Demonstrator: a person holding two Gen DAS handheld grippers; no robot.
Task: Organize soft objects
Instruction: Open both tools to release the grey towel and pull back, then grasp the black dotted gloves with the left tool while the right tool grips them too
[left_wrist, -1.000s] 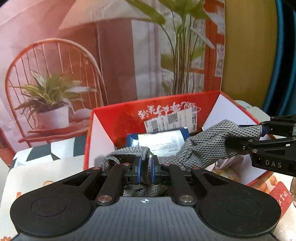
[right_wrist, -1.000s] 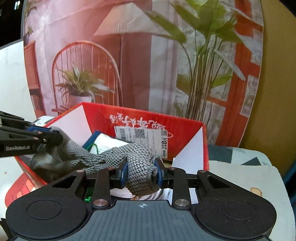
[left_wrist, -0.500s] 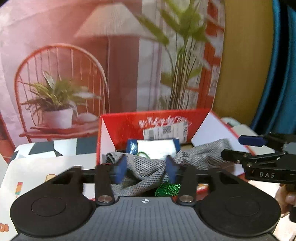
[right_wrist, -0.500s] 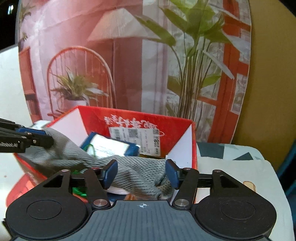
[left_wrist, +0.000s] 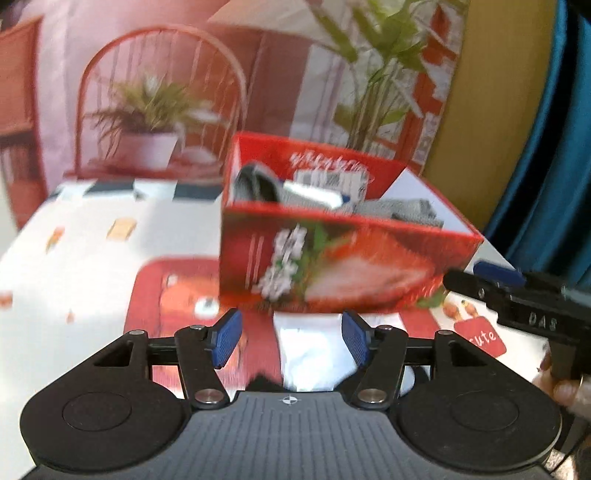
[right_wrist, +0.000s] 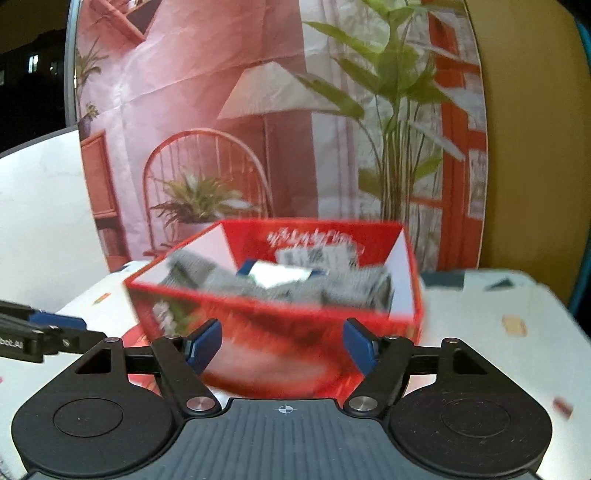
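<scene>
A grey knitted cloth (left_wrist: 402, 210) (right_wrist: 347, 288) lies inside the red cardboard box (left_wrist: 332, 258) (right_wrist: 280, 332), draped around a blue-and-white packet (left_wrist: 314, 194) (right_wrist: 277, 273). My left gripper (left_wrist: 291, 341) is back from the box's front wall; its jaws are opening with nothing held between them. A white soft item (left_wrist: 314, 354) lies on the table just below and ahead of it. My right gripper (right_wrist: 282, 349) is also drawn back in front of the box, jaws opening and empty. Each gripper's tip shows in the other's view, the right gripper (left_wrist: 498, 280) and the left gripper (right_wrist: 48, 328).
The box stands on a white tablecloth (left_wrist: 74, 236) with small prints and a red patch (left_wrist: 166, 291). A printed backdrop (right_wrist: 258, 110) with a chair, lamp and plants rises behind the table. A blue curtain (left_wrist: 561, 147) hangs at the right. A person's fingers (left_wrist: 569, 387) hold the right tool.
Both grippers let go of the grey cloth, which dropped into the box. Both then pulled back from the box with their jaws spread wider.
</scene>
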